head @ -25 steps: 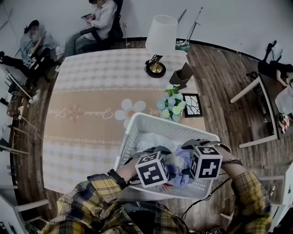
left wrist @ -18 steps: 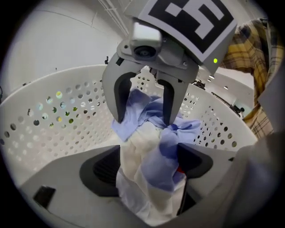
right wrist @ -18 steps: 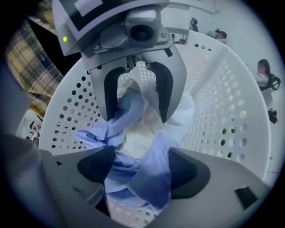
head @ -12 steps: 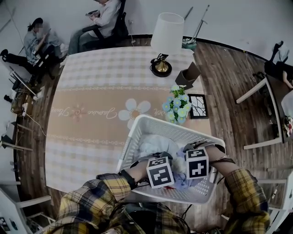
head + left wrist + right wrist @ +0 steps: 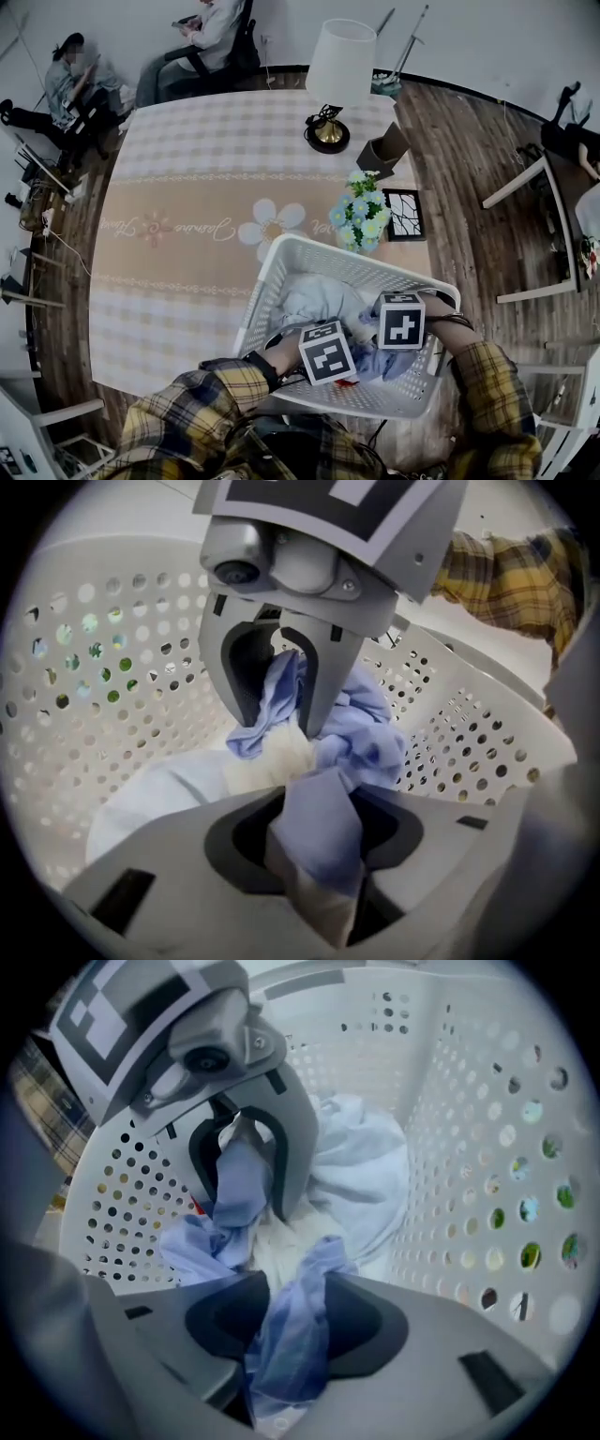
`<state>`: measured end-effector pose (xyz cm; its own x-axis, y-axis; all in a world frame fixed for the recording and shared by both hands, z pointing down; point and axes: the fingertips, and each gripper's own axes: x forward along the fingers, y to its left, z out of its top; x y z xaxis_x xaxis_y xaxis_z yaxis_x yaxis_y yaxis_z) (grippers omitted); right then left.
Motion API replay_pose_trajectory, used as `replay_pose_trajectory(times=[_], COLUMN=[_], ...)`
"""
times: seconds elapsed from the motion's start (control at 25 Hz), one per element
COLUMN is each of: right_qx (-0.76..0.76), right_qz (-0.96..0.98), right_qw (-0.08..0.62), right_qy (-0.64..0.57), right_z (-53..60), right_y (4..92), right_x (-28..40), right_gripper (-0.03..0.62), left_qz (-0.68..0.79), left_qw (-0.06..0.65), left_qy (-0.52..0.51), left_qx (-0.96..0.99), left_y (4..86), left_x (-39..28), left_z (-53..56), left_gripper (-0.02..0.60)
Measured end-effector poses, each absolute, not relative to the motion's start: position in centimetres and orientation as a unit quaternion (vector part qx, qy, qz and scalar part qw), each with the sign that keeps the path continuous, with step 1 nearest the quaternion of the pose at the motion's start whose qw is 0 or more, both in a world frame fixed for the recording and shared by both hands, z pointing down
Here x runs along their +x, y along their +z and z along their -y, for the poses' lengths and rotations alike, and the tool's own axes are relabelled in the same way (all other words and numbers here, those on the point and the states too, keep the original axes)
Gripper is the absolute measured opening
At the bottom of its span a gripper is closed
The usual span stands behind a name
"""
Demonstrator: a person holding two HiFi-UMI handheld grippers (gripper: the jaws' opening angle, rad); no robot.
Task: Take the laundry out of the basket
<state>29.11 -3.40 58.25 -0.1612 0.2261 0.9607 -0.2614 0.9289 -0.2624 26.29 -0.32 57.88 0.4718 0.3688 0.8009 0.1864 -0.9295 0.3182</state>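
A white perforated laundry basket stands at the table's near edge, and both grippers are down inside it. A crumpled blue garment lies on pale white laundry. My left gripper has a fold of the blue garment pinched between its closing jaws. My right gripper is closing too, with another fold of the same blue garment between its jaws. The two face each other a short way apart, each seen in the other's view: the right one, the left one. Their marker cubes hide the jaws from the head view.
Just beyond the basket stand a pot of flowers and a small picture frame. A table lamp and a brown holder are farther back. A red bit shows in the basket. People sit at the far left.
Both marker cubes have sunk deeper into the basket and drawn closer together over the blue garment.
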Motion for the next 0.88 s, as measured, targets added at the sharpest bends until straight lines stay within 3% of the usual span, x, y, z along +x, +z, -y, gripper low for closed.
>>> replay_pose_trajectory(times=[0.12, 0.24, 0.88], right_qx=[0.015, 0.018, 0.205], right_qz=[0.743, 0.744, 0.773], right_qw=[0.645, 0.647, 0.593], right_qy=[0.179, 0.164, 0.087], right_z=[3.5, 3.5, 5.4], right_y=[57.8, 57.3, 48.1], right_x=[28.9, 28.7, 29.5], right_gripper=[0.153, 0.126, 0.084], left_qz=[-0.158, -0.152, -0.069], left_qw=[0.090, 0.090, 0.092], left_qy=[0.482, 0.480, 0.386], left_qx=[0.857, 0.859, 0.915], left_y=[57.4, 56.9, 48.4], left_x=[26.4, 26.4, 27.1], left_z=[0.5, 0.8, 4.4], left_gripper=[0.144, 0.102, 0.083])
